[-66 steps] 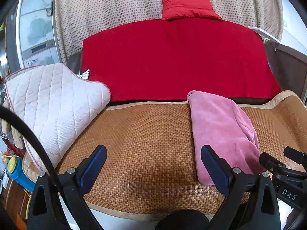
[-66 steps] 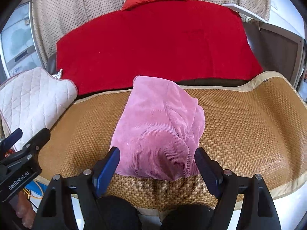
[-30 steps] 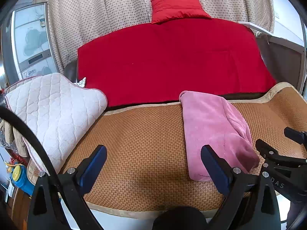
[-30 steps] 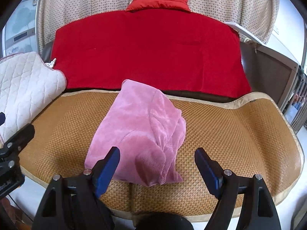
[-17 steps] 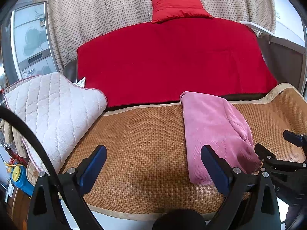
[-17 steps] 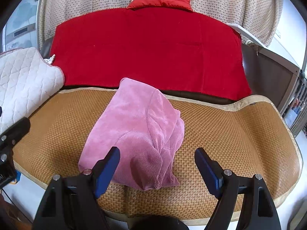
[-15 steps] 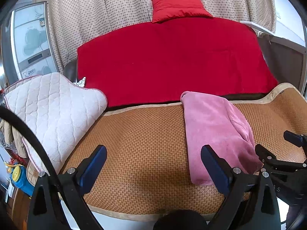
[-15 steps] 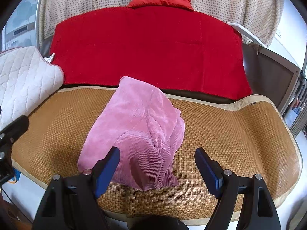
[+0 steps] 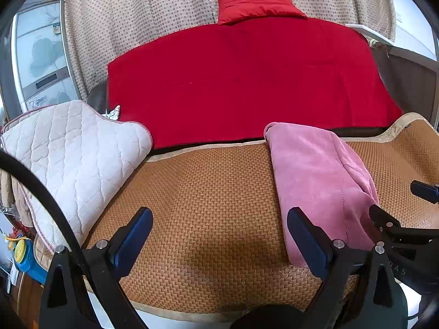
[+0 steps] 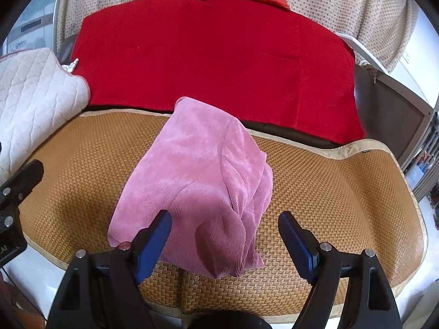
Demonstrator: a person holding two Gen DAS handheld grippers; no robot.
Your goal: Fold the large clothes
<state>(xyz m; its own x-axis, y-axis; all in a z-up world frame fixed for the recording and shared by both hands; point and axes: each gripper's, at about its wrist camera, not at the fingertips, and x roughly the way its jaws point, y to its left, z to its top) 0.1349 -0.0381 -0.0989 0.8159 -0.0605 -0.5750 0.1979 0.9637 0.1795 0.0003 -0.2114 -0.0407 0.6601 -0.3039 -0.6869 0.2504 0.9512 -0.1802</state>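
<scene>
A folded pink corduroy garment (image 10: 200, 175) lies on the woven brown mat (image 10: 329, 197); in the left wrist view the same pink garment (image 9: 315, 181) is at the right. My right gripper (image 10: 225, 219) hovers open just above the garment's near end, nothing between its blue pads. My left gripper (image 9: 219, 216) is open over bare mat (image 9: 208, 192), left of the garment, its right finger (image 9: 307, 235) close to the garment's near edge. The right gripper's tips (image 9: 384, 219) show at the right of the left wrist view.
A red blanket (image 9: 247, 82) and a red cushion (image 9: 255, 4) lie beyond the mat against a dotted curtain (image 9: 151, 13). A white quilted pad (image 9: 71, 153) sits at the left. The mat's near edge (image 10: 247, 312) runs just below the grippers.
Both grippers have come slightly nearer and lower toward the mat; the pink garment looks larger in the right wrist view. Both stay open and the garment has not moved.
</scene>
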